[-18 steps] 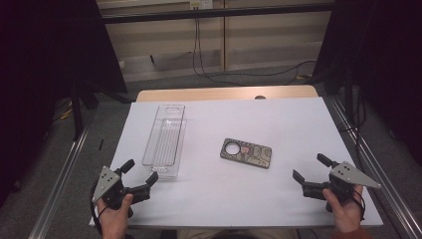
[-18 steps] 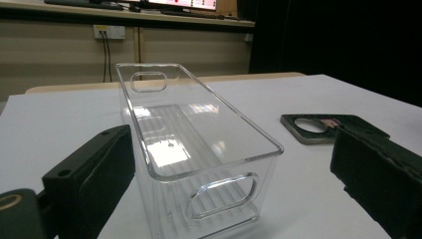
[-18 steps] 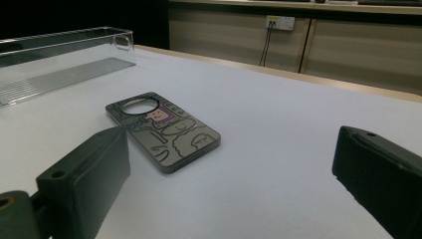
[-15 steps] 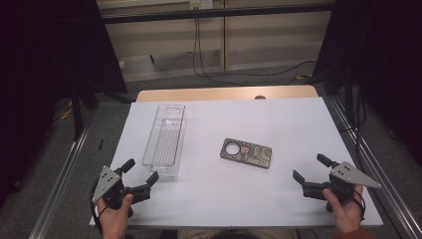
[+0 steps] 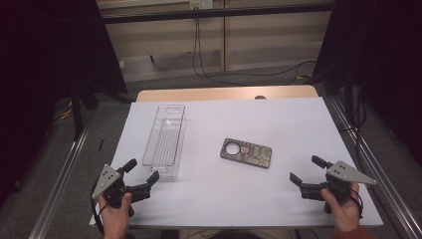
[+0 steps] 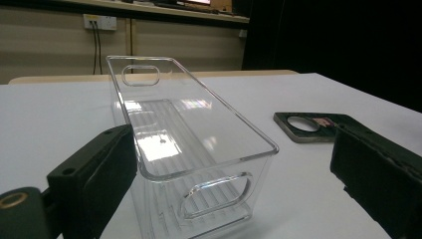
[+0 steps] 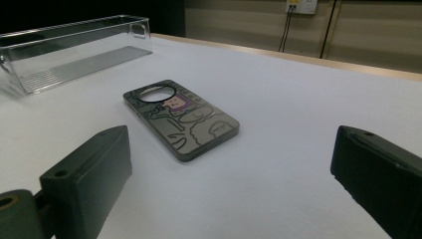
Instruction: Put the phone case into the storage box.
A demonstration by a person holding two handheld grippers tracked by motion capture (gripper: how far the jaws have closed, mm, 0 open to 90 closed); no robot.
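Nearest to me, at the front edge of the table point(image 5: 298, 124), the left gripper point(image 5: 142, 175) and the right gripper point(image 5: 304, 170) both wait with jaws wide and hold nothing. A little farther, one phone case point(image 5: 246, 153) lies flat near the middle, well apart from the right gripper. On the left side stands one clear plastic bin point(image 5: 165, 139), empty inside, its near end just beside the left gripper. I judge that nothing is done yet: all grasping and moving remains.

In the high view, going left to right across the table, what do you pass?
Left gripper → clear bin → phone case → right gripper.
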